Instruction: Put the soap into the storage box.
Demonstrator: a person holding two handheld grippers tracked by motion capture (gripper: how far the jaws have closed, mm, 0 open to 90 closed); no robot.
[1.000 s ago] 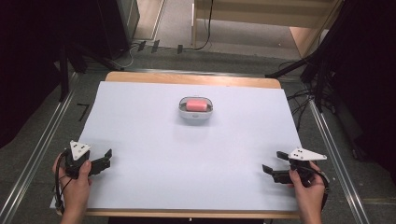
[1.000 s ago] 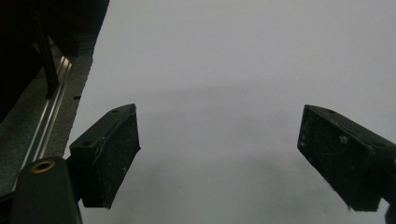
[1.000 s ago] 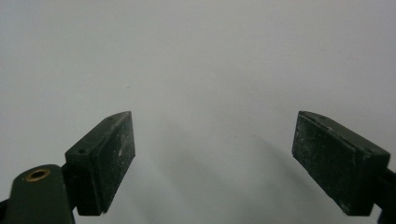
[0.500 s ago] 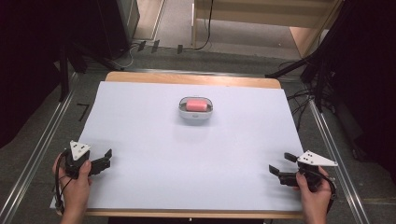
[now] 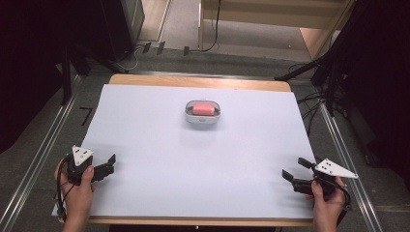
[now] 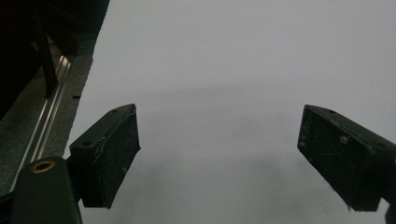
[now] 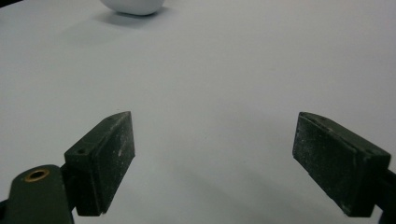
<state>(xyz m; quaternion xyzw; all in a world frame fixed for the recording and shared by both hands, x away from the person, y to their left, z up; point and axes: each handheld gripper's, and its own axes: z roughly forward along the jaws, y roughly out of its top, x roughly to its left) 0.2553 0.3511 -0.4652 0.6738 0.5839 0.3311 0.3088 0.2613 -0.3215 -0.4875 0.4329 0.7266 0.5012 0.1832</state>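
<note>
A small white dish [image 5: 203,118] holding a pink block [image 5: 203,109] sits at the middle of the white table sheet [image 5: 193,164], toward the far side. My left gripper [image 5: 111,165] rests near the front left corner, held by a hand, jaws wide apart and empty. In the left gripper view its pads [image 6: 114,154] frame bare sheet. My right gripper [image 5: 293,168] lies near the front right corner, open, pointing left. Its jaws have just been closing a little, with nothing between them. The dish's edge [image 7: 133,5] shows far ahead of the right gripper [image 7: 212,158].
A wooden table edge [image 5: 198,81] runs along the far side. Metal rails [image 5: 38,159] flank the table left and right. Cables [image 5: 309,101] lie on the floor beyond the right edge. Dark curtains stand on both sides.
The right gripper has shifted slightly to the right and toward the front edge. The left gripper and the dish have stayed put.
</note>
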